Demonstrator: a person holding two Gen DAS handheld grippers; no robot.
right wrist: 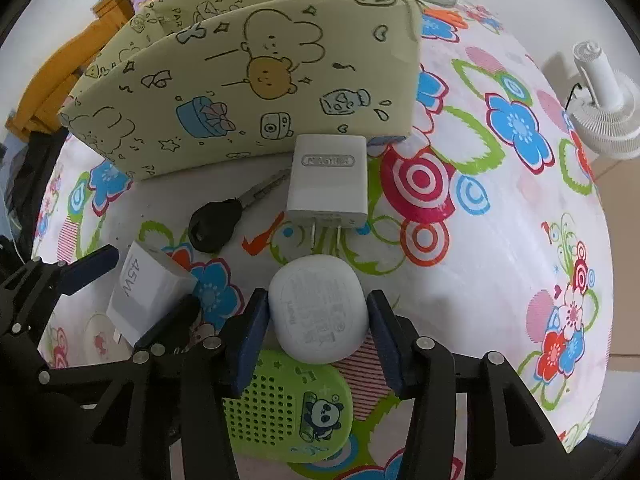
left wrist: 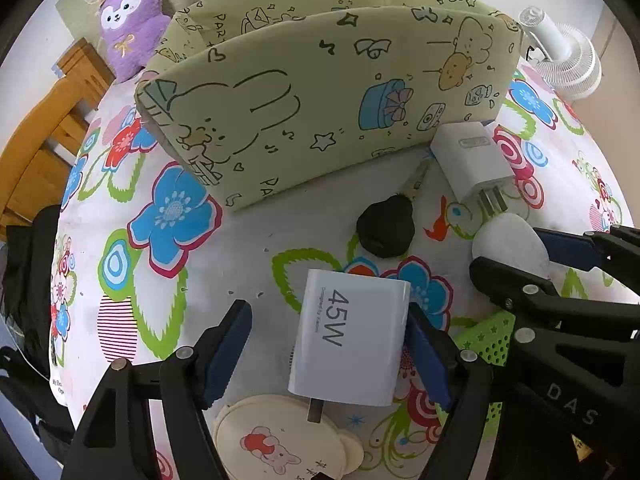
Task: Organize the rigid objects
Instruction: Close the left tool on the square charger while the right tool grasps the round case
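A pale yellow cartoon-print storage box (left wrist: pixel 320 92) (right wrist: pixel 256 88) stands at the back of the flowered table. My left gripper (left wrist: pixel 328 352) is open around a white 45W charger (left wrist: pixel 352 340) (right wrist: pixel 148 292); its right pad touches the charger, the left pad stands apart. My right gripper (right wrist: pixel 316 328) is open around a white rounded earbud case (right wrist: pixel 318 308) (left wrist: pixel 508 240), with small gaps on both sides. A black-headed key (left wrist: pixel 386 226) (right wrist: pixel 218 222) and a second white charger (left wrist: pixel 472 164) (right wrist: pixel 328 180) lie in front of the box.
A green perforated panda case (right wrist: pixel 288 408) (left wrist: pixel 492 344) lies under my right gripper. A cream round pouch (left wrist: pixel 280 440) lies under my left one. A white fan (left wrist: pixel 564 60) (right wrist: pixel 604 108) stands right; a purple plush (left wrist: pixel 132 20) and wooden chair (left wrist: pixel 44 136) stand behind left.
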